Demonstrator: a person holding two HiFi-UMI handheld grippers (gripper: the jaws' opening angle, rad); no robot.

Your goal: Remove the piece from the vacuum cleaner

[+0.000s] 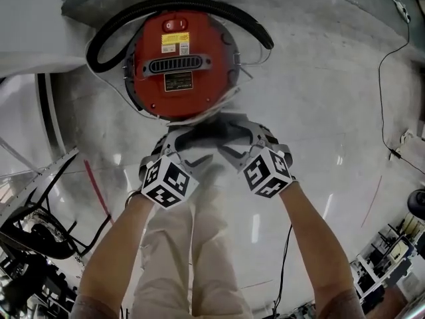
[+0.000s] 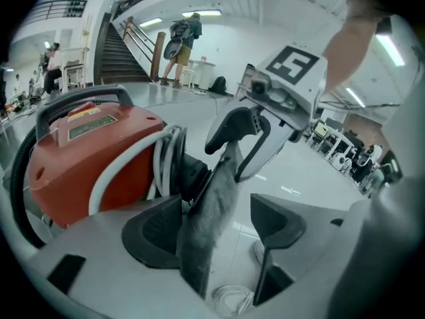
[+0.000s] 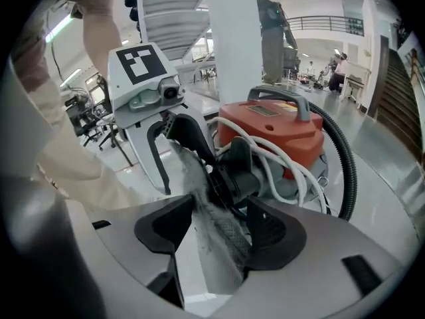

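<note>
Red vacuum cleaner (image 1: 179, 58) stands on the floor (image 1: 332, 92), with its hose (image 1: 99, 42) looped round the far side. The piece is a grey, dust-furred strip (image 2: 211, 198) running out from the black fitting (image 3: 232, 171) on the cleaner's near side, and both tools meet on it. Right tool (image 3: 219, 234): jaws closed in on the strip, which fills the gap between the pads. Left tool (image 2: 218, 223): jaws apart, with the strip between them against one pad and clear space to the other. Judgement: the step in hand is securing a two-sided hold before pulling. Close the left tool fully, near the fitting, then draw both tools toward the near side together, straight and evenly. The material looks soft and may tear or shed dust if jerked. A white cord (image 3: 292, 171) is coiled beside the fitting and should be kept out of the jaws.
</note>
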